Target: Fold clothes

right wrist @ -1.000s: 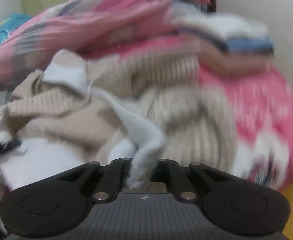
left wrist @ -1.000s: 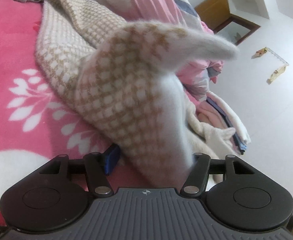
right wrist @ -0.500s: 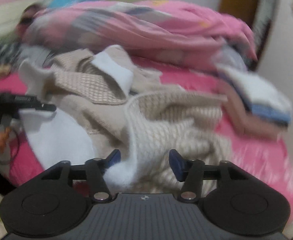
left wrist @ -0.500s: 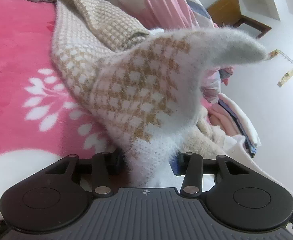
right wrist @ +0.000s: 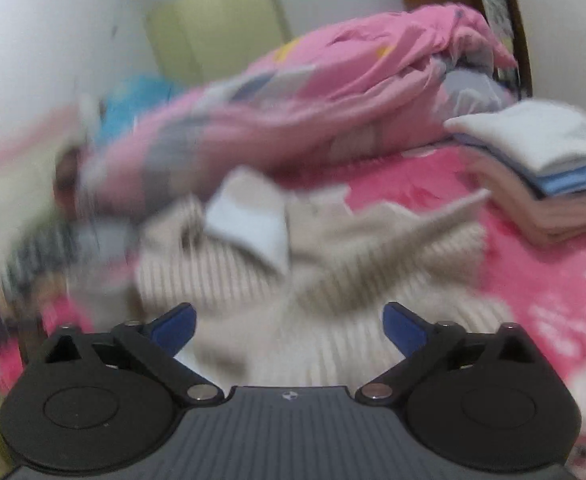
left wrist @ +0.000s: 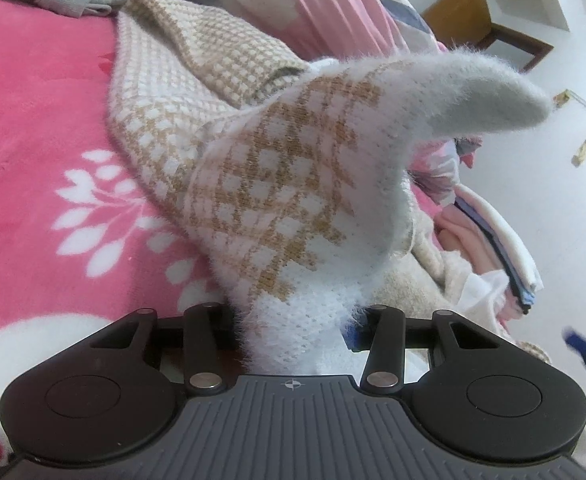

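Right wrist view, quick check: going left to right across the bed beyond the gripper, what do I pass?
Blurred blue item → pink quilt with the beige knit sweater lying in front of it → stack of folded clothes on the pink blanket.

both tools (left wrist: 293,336) (right wrist: 289,324): black linkages, silver pivot screws, ribbed grey bodies, blue fingertip pads (right wrist: 403,326).

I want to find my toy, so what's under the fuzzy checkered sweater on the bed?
The checkered sweater lies on the pink flowered blanket, with beige knitwear showing beneath its lifted edge. The left gripper holds that edge up. Anything beneath the rest stays covered.
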Tool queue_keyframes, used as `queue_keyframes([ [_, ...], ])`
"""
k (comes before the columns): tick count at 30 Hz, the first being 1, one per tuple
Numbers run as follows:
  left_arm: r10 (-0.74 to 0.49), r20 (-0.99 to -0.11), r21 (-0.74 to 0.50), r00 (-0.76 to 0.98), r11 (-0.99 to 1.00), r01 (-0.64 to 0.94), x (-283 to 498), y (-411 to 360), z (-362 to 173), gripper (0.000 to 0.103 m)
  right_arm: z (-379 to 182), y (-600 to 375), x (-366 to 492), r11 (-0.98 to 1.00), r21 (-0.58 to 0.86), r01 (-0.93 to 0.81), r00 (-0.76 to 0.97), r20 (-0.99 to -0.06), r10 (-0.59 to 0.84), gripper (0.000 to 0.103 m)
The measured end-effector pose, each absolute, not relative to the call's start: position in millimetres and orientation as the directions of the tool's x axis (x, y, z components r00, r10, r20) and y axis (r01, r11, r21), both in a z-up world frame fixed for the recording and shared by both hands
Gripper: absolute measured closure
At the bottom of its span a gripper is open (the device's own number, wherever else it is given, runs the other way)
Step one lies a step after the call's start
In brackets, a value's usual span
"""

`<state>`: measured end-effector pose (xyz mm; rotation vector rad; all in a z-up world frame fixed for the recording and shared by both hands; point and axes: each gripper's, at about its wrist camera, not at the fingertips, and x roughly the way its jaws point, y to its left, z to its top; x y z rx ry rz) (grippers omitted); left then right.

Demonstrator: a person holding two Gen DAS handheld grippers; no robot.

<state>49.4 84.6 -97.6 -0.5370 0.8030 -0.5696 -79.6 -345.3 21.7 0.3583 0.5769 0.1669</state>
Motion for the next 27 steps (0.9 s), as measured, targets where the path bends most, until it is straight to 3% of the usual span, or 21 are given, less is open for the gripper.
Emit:
queue_keyframes([
  [3, -0.632, -0.516, -0.622, 0.578, 0.741, 0.255, 46, 83, -96, 0.061, -1, -367, -4, 0.867, 0.495, 0.059, 0.77, -0.576, 0.276, 0.001],
  [6, -0.618, -0.515, -0.615, 0.594, 0.749, 0.247, 44, 83, -97, 0.062, -37, -388, 49, 0.803, 0.53, 0.274, 0.71, -0.675, 0.203, 0.015],
  [8, -0.612, -0.511, -0.609, 0.604, 0.753, 0.248, 44, 83, -99, 0.063, -56, -399, 62, 0.763, 0.579, 0.286, 0.69, -0.678, 0.256, 0.052],
  [9, -0.609, -0.509, -0.606, 0.608, 0.755, 0.249, 43, 83, -99, 0.064, -61, -404, 63, 0.748, 0.602, 0.279, 0.69, -0.668, 0.28, 0.064],
  [10, -0.607, -0.508, -0.603, 0.61, 0.757, 0.251, 43, 82, -99, 0.064, -64, -408, 59, 0.743, 0.606, 0.285, 0.695, -0.665, 0.275, 0.088],
  [11, -0.606, -0.508, -0.599, 0.612, 0.759, 0.254, 43, 82, -99, 0.064, -63, -413, 52, 0.742, 0.603, 0.293, 0.714, -0.654, 0.25, 0.097],
  [15, -0.613, -0.504, -0.602, 0.609, 0.755, 0.261, 45, 83, -99, 0.064, -37, -452, 5, 0.706, 0.638, 0.307, 0.838, -0.532, 0.117, 0.097],
  [19, -0.622, -0.496, -0.616, 0.606, 0.744, 0.258, 45, 85, -100, 0.064, -28, -500, -32, 0.695, 0.539, 0.476, 0.829, -0.538, -0.152, 0.096],
  [22, -0.632, -0.491, -0.626, 0.599, 0.734, 0.261, 46, 87, -102, 0.064, -43, -535, -51, 0.583, 0.547, 0.6, 0.747, -0.644, -0.165, 0.075],
  [24, -0.64, -0.487, -0.635, 0.595, 0.727, 0.263, 47, 89, -103, 0.064, -52, -554, -64, 0.497, 0.569, 0.655, 0.706, -0.695, -0.135, 0.071],
  [27, -0.647, -0.481, -0.641, 0.591, 0.72, 0.266, 46, 91, -104, 0.063, -30, -546, -92, 0.473, 0.601, 0.644, 0.749, -0.621, -0.229, 0.056],
])
